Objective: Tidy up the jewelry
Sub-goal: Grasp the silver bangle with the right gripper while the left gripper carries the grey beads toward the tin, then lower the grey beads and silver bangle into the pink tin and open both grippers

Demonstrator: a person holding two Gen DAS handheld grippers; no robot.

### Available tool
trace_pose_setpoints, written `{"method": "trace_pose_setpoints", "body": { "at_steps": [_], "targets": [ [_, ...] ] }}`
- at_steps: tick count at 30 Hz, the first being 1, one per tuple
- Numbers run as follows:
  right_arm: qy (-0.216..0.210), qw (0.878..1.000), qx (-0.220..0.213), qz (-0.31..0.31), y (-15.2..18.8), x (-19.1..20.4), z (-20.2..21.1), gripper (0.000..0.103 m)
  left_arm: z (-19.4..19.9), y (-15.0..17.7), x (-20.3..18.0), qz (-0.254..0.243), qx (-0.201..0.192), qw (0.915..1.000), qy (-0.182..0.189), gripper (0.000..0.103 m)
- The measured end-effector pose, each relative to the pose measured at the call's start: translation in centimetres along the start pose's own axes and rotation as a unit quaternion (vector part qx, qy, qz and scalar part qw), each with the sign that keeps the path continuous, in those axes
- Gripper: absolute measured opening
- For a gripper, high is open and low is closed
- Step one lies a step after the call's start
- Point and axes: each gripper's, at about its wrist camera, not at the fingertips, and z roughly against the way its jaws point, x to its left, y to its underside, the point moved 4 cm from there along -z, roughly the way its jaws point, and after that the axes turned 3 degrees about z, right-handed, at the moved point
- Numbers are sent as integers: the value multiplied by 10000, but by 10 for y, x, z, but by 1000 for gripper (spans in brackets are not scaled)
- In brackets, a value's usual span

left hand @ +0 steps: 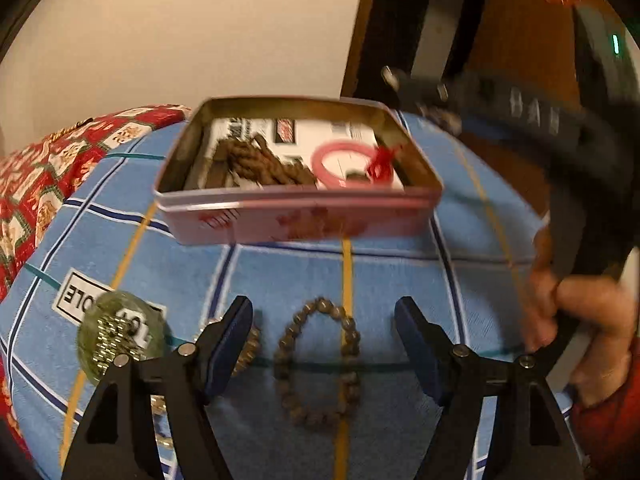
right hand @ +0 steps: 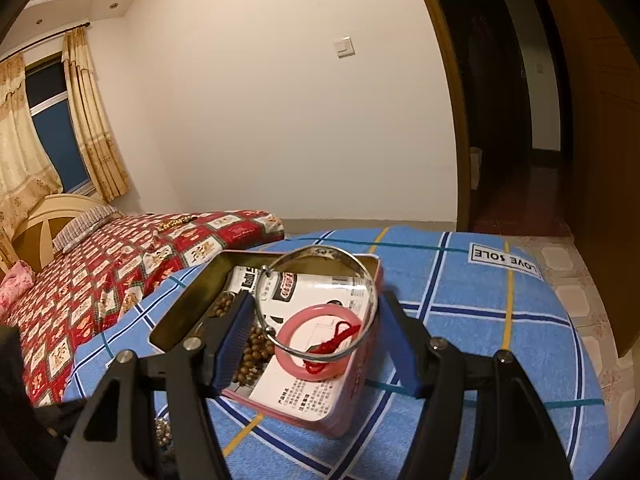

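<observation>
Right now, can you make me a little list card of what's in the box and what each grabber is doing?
box: pink tin, lid off, on blue checked cloth
inside box: pink bangle with red string, brown beads, printed paper
right gripper: holds silver bangle over the tin
left gripper: open, beaded bracelet lying between its fingers, untouched
also on cloth: green disc

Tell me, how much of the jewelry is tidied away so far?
Done: a pink bangle and brown wooden beads lie in the pink metal tin. In hand: the right gripper holds a silver wire bangle over the tin. Left: a brown bead bracelet on the blue checked cloth, between the open left gripper's fingers.
</observation>
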Motion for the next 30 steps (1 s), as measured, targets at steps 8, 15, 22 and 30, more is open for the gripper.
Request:
{"method": "trace_pose_setpoints", "body": {
  "at_steps": [8, 15, 22, 30],
  "targets": [
    [-22, 10000, 34, -28, 0, -3, 0, 67, -3, 10, -6, -389, 84, 9989, -255, 27],
    [16, 9999, -23, -119, -3, -8, 3, 67, 7, 5, 0, -108, -235, 9996, -63, 15],
    [90, 9995, -219, -218, -7, -15, 9, 67, 48, -27, -4, 106, -1381, 9900, 250, 15],
    [454, 9974, -546, -83, -22, -14, 9, 67, 31, -100, 18, 534, -2043, 9773, 173, 15]
  ]
}}
